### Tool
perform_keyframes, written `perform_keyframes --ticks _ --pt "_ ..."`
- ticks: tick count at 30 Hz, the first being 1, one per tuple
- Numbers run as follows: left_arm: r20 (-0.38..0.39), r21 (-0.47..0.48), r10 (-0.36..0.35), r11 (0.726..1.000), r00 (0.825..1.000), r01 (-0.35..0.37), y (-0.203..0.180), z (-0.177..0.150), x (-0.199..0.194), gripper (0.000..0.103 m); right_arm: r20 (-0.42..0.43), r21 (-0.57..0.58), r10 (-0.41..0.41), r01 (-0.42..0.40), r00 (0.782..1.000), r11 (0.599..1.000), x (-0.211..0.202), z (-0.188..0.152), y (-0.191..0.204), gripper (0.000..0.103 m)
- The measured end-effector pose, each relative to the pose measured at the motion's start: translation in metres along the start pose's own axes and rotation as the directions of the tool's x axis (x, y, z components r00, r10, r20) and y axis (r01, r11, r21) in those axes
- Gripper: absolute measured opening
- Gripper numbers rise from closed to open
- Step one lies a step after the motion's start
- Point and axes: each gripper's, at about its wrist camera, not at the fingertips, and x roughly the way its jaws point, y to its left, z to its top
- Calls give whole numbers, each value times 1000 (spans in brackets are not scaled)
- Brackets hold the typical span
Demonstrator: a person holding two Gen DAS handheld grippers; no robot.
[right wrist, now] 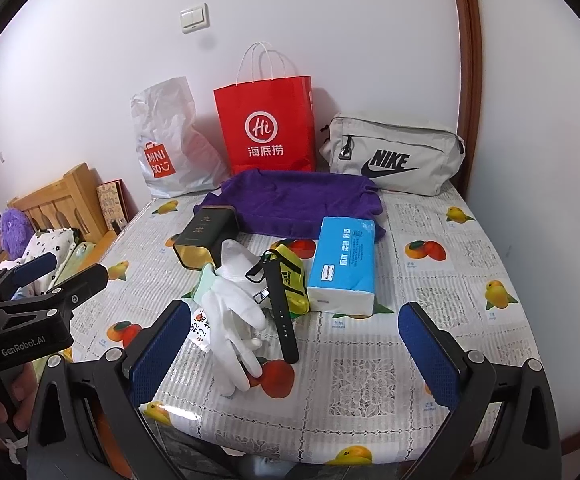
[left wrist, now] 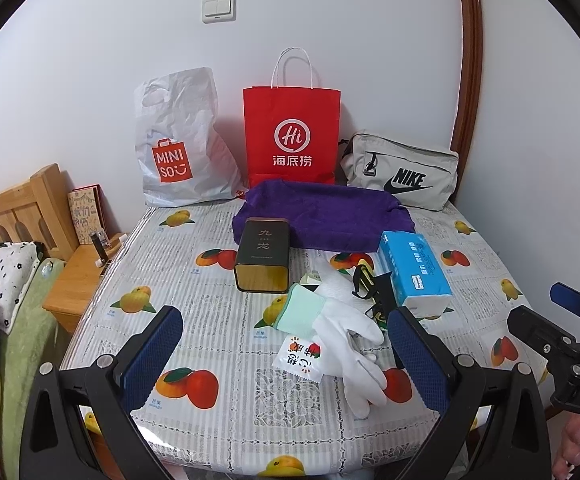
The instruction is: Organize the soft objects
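White gloves with mint cuffs [left wrist: 341, 332] [right wrist: 234, 312] lie in the middle of the table. A purple towel [left wrist: 321, 216] [right wrist: 293, 200] lies behind them, with a blue tissue pack [left wrist: 413, 268] [right wrist: 343, 264] to the right. A yellow pouch [right wrist: 293, 276] lies under a black watch strap [right wrist: 280, 308]. My left gripper [left wrist: 286, 352] is open and empty, just in front of the gloves. My right gripper [right wrist: 295, 344] is open and empty, above the table's front, right of the gloves.
A dark tin [left wrist: 264, 256] [right wrist: 206, 240] stands left of the gloves; a small snack packet [left wrist: 299, 356] lies by them. A Miniso bag [left wrist: 178, 140], a red paper bag [left wrist: 291, 132] and a grey Nike bag [left wrist: 401, 172] line the wall. A bed and nightstand [left wrist: 78, 280] sit left.
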Motion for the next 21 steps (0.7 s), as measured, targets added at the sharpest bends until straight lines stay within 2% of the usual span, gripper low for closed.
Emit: perform_keyframes --ticks 21 --pt "-1 0 4 1000 1000 -4 1 0 -1 103 1 4 2 -2 1000 1000 0 0 1 102"
